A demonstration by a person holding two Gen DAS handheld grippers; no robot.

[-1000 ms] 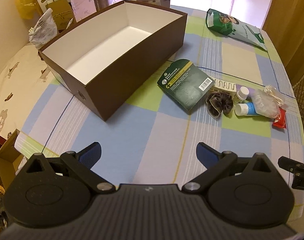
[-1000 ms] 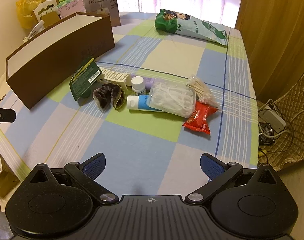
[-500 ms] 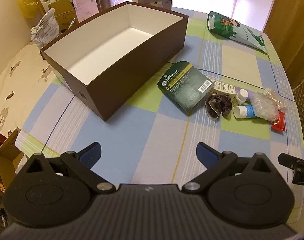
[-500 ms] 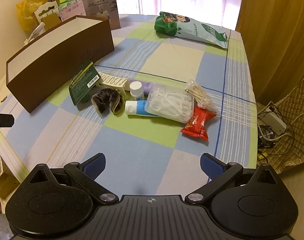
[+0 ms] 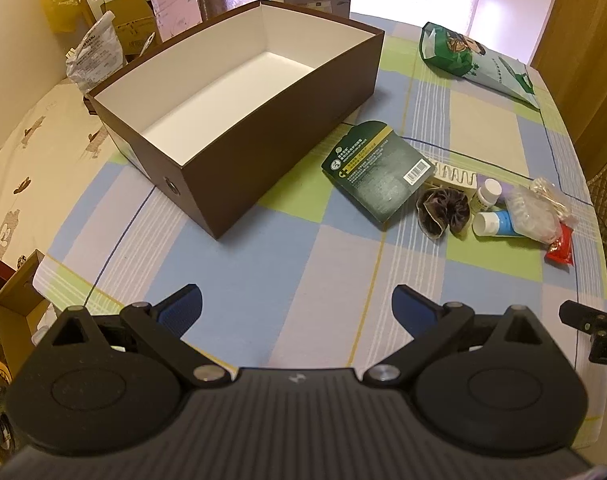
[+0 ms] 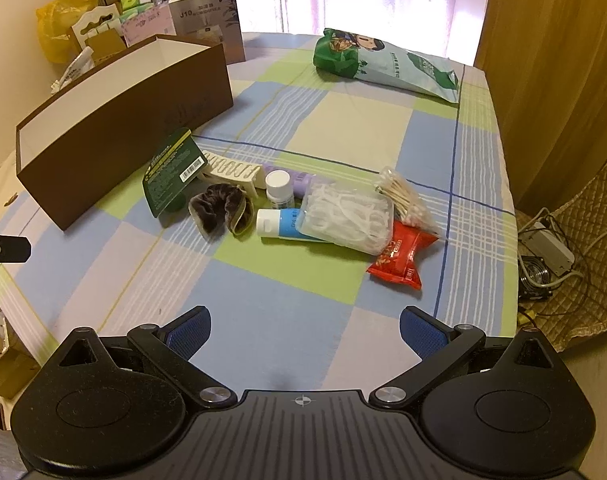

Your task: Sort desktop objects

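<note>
Brown and bare inside, the box (image 5: 239, 96) sits ahead and left of the left gripper (image 5: 297, 304), so nothing looks sorted yet. The clutter, from card pack (image 6: 171, 172) to red packet (image 6: 401, 256), lies ahead of the right gripper (image 6: 305, 326). Both jaws are spread wide, holding nothing.

One brown box (image 5: 287, 128) and one green bag (image 6: 387, 66) sit on the table. One scrunchie (image 6: 219, 212), one tube (image 6: 281, 224), one small bottle (image 6: 278, 190), one red packet (image 6: 401, 258).
</note>
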